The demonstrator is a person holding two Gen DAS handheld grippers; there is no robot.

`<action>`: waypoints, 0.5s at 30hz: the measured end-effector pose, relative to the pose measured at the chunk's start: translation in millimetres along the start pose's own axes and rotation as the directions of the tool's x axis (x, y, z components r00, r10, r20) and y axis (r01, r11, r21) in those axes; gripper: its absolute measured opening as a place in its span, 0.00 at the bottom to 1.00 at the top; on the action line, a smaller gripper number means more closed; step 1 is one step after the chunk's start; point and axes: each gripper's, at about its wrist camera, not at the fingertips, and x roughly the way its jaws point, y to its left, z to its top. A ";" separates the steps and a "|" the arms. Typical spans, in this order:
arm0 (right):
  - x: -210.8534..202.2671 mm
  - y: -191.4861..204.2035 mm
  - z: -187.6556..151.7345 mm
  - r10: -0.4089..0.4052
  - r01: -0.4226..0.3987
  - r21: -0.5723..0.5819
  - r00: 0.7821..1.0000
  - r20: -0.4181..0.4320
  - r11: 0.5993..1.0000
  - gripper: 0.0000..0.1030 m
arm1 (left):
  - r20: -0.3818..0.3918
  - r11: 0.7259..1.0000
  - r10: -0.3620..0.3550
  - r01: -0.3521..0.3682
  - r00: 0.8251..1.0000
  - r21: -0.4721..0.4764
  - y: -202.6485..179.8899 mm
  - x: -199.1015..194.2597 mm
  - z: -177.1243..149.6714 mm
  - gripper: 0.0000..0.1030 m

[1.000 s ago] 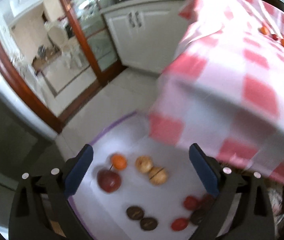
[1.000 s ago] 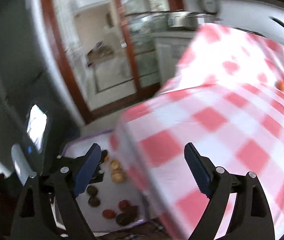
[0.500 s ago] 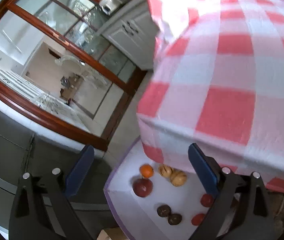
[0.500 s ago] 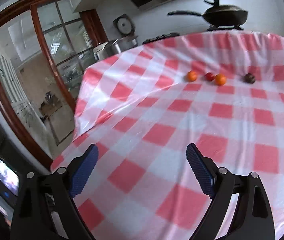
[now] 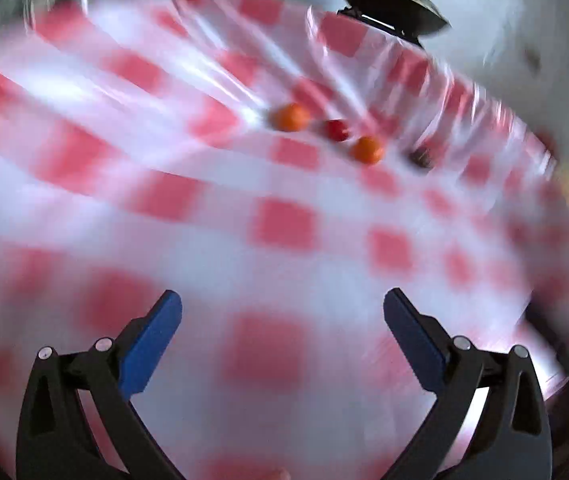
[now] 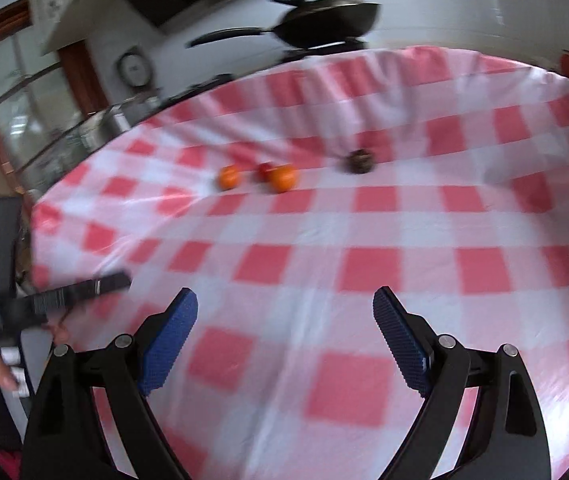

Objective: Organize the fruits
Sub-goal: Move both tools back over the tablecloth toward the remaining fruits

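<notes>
Several fruits lie in a row far across the red-and-white checked tablecloth (image 6: 324, 240): an orange (image 6: 229, 176), a small red fruit (image 6: 264, 170), a second orange (image 6: 283, 177) and a dark brown fruit (image 6: 359, 160). The blurred left wrist view shows them too: orange (image 5: 289, 117), red fruit (image 5: 336, 129), orange (image 5: 367, 149), dark fruit (image 5: 420, 157). My left gripper (image 5: 282, 312) is open and empty above the cloth (image 5: 244, 248). My right gripper (image 6: 285, 310) is open and empty, well short of the fruits. The left gripper's body (image 6: 44, 300) shows at the right wrist view's left edge.
A black wok (image 6: 324, 20) stands on a stove behind the table's far edge; it also shows in the left wrist view (image 5: 388, 0). A glass-paned door with a wooden frame (image 6: 24, 100) is at the left. The cloth drops off at the table's left edge.
Both grippers have swung up from the floor sheet with its fruits to face across the tabletop. The left view is now motion-blurred. Both grippers stay open.
</notes>
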 end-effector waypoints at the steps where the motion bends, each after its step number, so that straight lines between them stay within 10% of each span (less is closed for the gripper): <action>1: 4.8 -5.0 3.2 -0.012 0.012 0.004 1.000 -0.001 1.000 0.85 | -0.004 0.998 -0.047 0.047 0.999 -0.052 -3.5 17.3 10.9 0.98; 8: 60.1 -40.1 30.9 -0.123 0.123 0.000 0.991 -0.049 0.992 0.85 | 0.187 0.986 0.168 -0.168 0.968 -0.017 -60.1 83.3 51.3 0.98; 15: 145.0 -62.8 79.1 -0.170 0.178 0.046 0.977 -0.130 0.983 0.85 | 0.096 0.951 0.285 -0.294 0.954 0.101 -72.5 124.5 69.5 0.98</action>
